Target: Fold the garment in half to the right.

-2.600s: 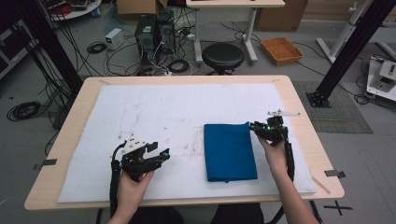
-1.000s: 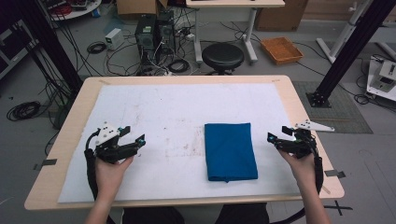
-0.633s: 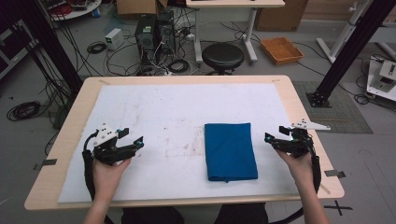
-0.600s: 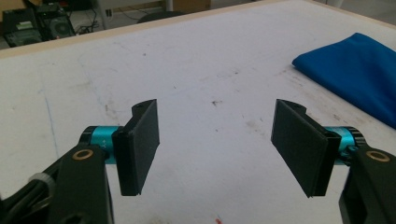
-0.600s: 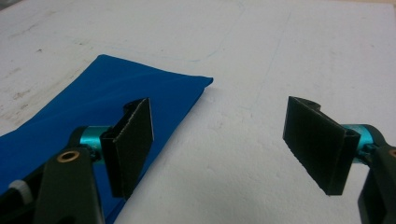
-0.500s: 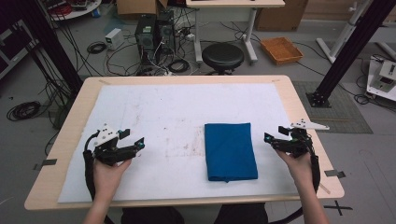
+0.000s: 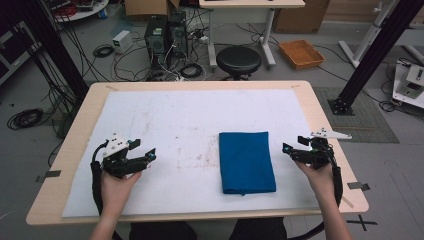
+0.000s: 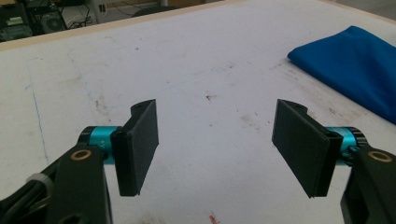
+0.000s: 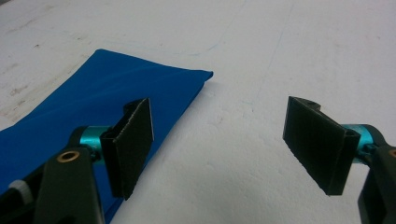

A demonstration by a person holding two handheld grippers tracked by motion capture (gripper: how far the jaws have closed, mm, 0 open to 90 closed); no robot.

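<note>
Both my grippers, left gripper (image 7: 148,158) and right gripper (image 7: 289,149), gape wide, empty. One folded blue cloth (image 7: 246,161) lies between, touching neither, on one white mat (image 7: 170,115).

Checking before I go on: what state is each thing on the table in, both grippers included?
blue cloth: folded into a rectangle, lying flat on the white mat, untouched.
left gripper: open, empty, held left of the cloth, apart from it.
right gripper: open, empty, held right of the cloth, apart from it.
white mat: spread flat over the table, stained near the middle.
</note>
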